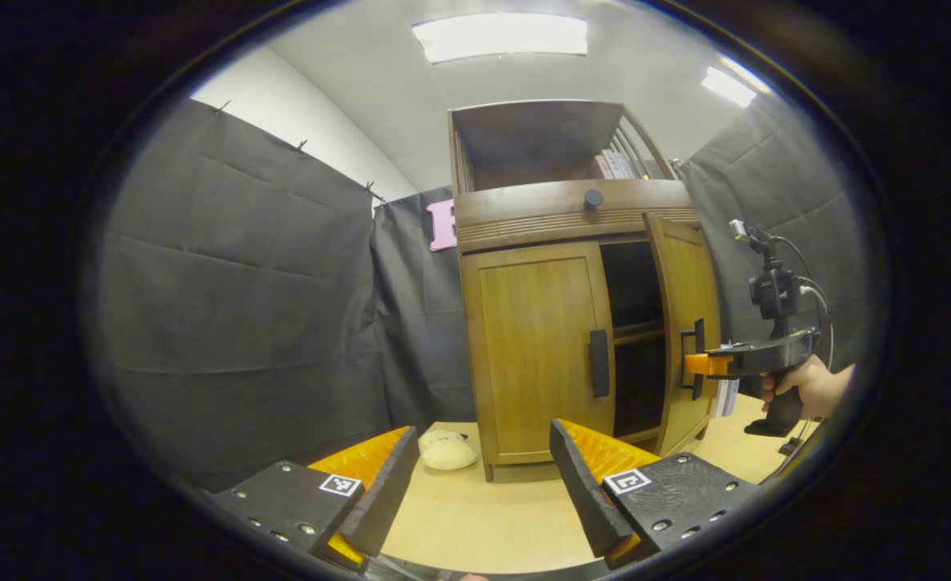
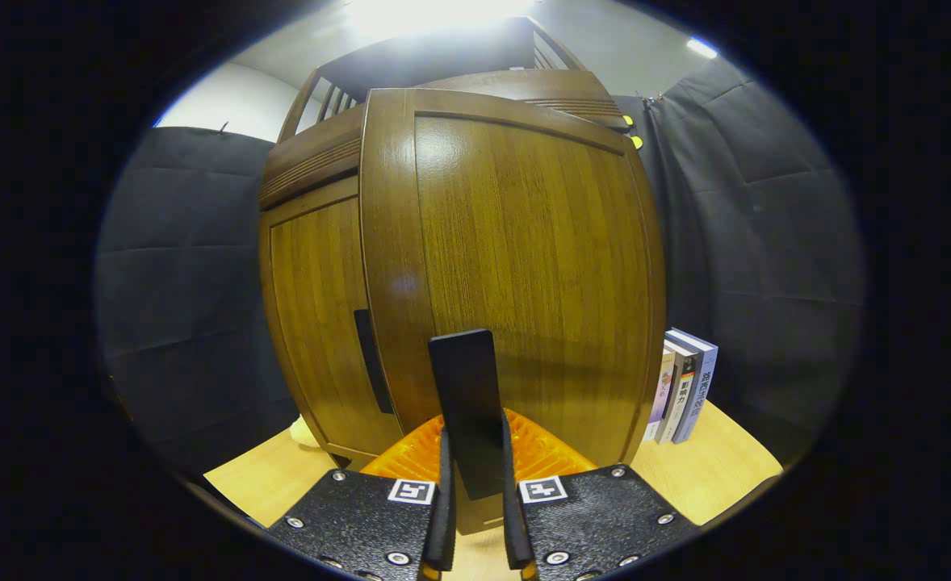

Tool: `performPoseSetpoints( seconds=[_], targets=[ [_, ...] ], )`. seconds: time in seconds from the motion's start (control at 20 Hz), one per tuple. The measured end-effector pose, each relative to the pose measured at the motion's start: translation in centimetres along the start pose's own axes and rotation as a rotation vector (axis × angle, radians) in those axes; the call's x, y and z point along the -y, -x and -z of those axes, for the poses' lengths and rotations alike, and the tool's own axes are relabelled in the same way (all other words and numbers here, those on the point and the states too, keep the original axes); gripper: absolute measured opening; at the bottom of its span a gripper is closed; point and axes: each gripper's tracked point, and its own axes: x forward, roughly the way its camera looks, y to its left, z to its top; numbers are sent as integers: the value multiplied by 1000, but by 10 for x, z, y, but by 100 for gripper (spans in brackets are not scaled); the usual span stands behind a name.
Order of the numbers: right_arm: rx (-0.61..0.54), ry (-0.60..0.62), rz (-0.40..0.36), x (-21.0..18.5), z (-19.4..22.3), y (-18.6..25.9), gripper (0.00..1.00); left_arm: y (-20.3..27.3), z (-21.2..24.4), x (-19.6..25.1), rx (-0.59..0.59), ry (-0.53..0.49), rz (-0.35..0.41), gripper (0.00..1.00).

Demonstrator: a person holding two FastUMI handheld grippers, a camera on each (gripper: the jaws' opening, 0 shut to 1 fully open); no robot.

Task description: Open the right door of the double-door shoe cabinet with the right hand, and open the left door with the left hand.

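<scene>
A brown wooden shoe cabinet (image 1: 548, 218) stands on a light table. Its right door (image 1: 685, 323) is swung partly out, showing a dark inside with shelves. In the left gripper view, a hand holds my right gripper (image 1: 697, 365) shut on that door's black handle (image 1: 697, 355). The right gripper view shows the same door (image 2: 524, 274) up close, with the black handle (image 2: 469, 403) clamped between my right gripper's (image 2: 474, 484) fingers. The left door (image 1: 540, 347) is closed, its black handle (image 1: 599, 363) free. My left gripper (image 1: 475, 476) hangs open above the table, well short of the left door.
A cream soft object (image 1: 446, 452) lies on the table (image 1: 483, 516) by the cabinet's left foot. Several books (image 2: 681, 387) stand upright right of the cabinet. More books (image 1: 617, 165) sit on the cabinet's top shelf. Black cloth walls close in on both sides.
</scene>
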Motion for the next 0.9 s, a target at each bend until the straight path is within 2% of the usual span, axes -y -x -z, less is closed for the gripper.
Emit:
performPoseSetpoints(
  seconds=[0.9],
  targets=[
    [0, 12, 78, 59, 3, 67, 24, 7, -2, 12, 9, 22, 157, 93]
  ],
)
